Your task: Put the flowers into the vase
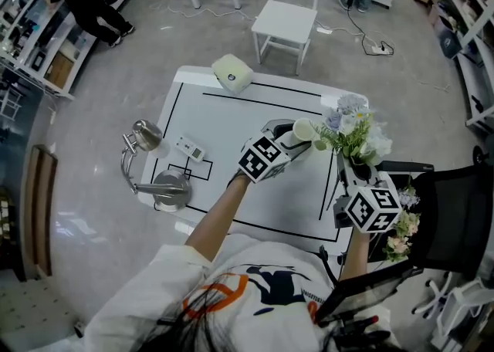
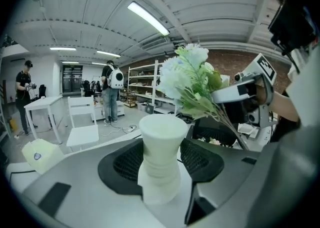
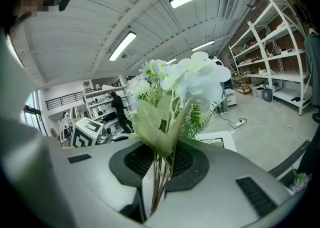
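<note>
The white ribbed vase (image 1: 302,131) (image 2: 161,157) sits between the pads of my left gripper (image 1: 291,142) (image 2: 161,174), raised above the white table (image 1: 231,123), its mouth turned toward the flowers. My right gripper (image 1: 356,171) (image 3: 157,184) is shut on the thin stems of a bunch of pale blue and white flowers (image 1: 353,130) (image 3: 175,89) with green leaves. The blooms hang just right of the vase's mouth, outside it. In the left gripper view the flowers (image 2: 189,74) lean over the vase rim from the right.
On the table lie a pale green box (image 1: 231,72) at the far edge and a small white device (image 1: 191,150). A metal stand (image 1: 158,184) sits at the left edge. A white chair (image 1: 287,18) stands beyond. More flowers (image 1: 403,227) rest on a black chair at right.
</note>
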Motion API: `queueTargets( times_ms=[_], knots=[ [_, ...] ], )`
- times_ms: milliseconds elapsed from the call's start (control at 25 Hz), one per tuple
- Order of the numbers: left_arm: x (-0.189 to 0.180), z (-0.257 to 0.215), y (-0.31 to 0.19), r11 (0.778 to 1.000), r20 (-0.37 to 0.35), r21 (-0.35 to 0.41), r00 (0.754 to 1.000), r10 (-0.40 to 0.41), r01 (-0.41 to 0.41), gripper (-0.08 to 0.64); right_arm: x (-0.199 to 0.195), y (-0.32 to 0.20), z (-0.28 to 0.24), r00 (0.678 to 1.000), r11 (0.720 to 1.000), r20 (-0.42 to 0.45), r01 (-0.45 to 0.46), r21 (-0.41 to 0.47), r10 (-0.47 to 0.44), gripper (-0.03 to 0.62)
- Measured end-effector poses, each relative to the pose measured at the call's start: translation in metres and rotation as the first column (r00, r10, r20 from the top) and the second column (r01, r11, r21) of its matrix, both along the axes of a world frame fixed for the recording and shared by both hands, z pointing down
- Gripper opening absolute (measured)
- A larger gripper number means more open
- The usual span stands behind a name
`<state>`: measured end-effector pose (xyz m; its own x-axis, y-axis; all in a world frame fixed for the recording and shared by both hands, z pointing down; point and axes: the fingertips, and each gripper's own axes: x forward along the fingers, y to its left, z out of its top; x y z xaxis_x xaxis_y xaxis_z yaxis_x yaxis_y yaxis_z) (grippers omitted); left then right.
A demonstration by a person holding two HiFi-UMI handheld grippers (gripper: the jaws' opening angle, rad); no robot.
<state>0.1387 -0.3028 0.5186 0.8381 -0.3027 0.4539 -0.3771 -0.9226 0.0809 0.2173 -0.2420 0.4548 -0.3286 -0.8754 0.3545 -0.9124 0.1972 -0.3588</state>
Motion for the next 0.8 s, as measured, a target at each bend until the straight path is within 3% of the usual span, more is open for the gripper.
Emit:
queueTargets(
  times_ms=[280, 480, 640, 800],
  knots=[
    [-0.012, 0.002, 0.021, 1.0, 0.006, -0.008, 1.0, 0.011, -0.011, 0.238, -0.019, -0.026, -0.038, 0.999, 0.993, -0.019, 0.029, 0.112, -0.027, 0.055],
    [-0.012, 0.002, 0.023, 1.0, 0.002, -0.008, 1.0, 0.006, -0.006, 0.238, -0.029, -0.047, -0.086, 0.999, 0.972, -0.024, 0.033, 0.234, -0.028, 0.055],
    [-0.013, 0.001, 0.022, 1.0, -0.005, -0.009, 1.0, 0.006, -0.006, 0.238, -0.039, -0.063, -0.125, 1.0, 0.932, -0.001, 0.022, 0.361, -0.023, 0.055],
    [-0.012, 0.002, 0.021, 1.0, -0.009, -0.01, 1.0, 0.006, -0.006, 0.238, -0.051, -0.075, -0.152, 0.999, 0.872, 0.028, 0.005, 0.49, -0.022, 0.055]
  ],
)
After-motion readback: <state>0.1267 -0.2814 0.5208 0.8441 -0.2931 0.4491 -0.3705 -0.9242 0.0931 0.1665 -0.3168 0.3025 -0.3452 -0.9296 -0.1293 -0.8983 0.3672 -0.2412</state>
